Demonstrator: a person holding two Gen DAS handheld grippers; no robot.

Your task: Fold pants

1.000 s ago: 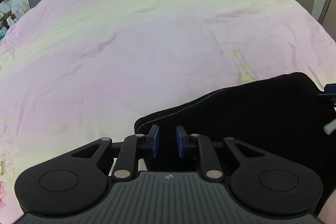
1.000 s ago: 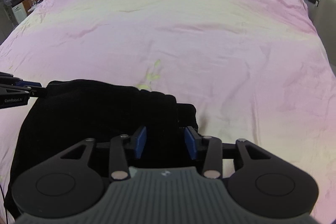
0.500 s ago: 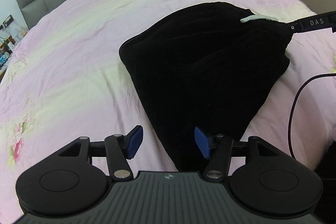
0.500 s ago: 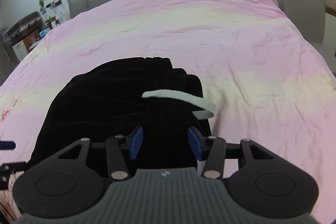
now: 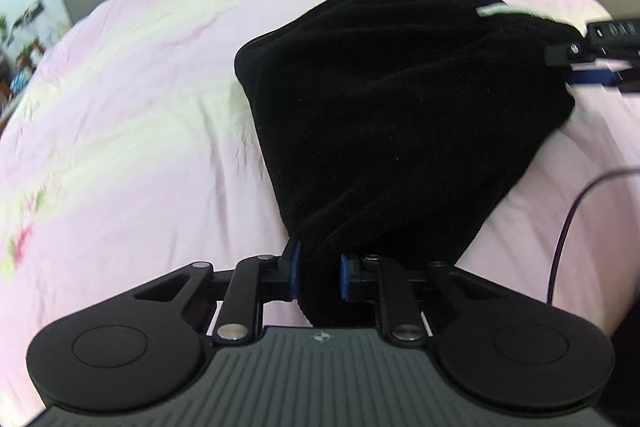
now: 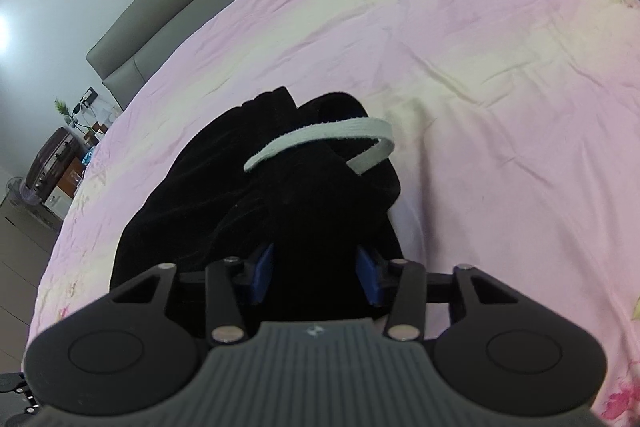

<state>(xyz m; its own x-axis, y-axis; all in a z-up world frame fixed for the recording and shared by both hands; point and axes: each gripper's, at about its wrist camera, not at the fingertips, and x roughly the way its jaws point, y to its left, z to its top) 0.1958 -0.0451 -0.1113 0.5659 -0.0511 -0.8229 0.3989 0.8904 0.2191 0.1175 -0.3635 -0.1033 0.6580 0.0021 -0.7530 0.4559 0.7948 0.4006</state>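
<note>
Pants (image 5: 400,99) — on bed (image 5: 140,115) | left gripper (image 5: 318,277) clamps fabric | right gripper (image 6: 316,273) clamps fabric

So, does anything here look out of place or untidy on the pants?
Yes. A pale drawstring sticks out of the black pants in a loose loop near the right gripper, instead of lying tucked in. The pants hang bunched between that and the left gripper, not flat on the pink bedspread.
</note>
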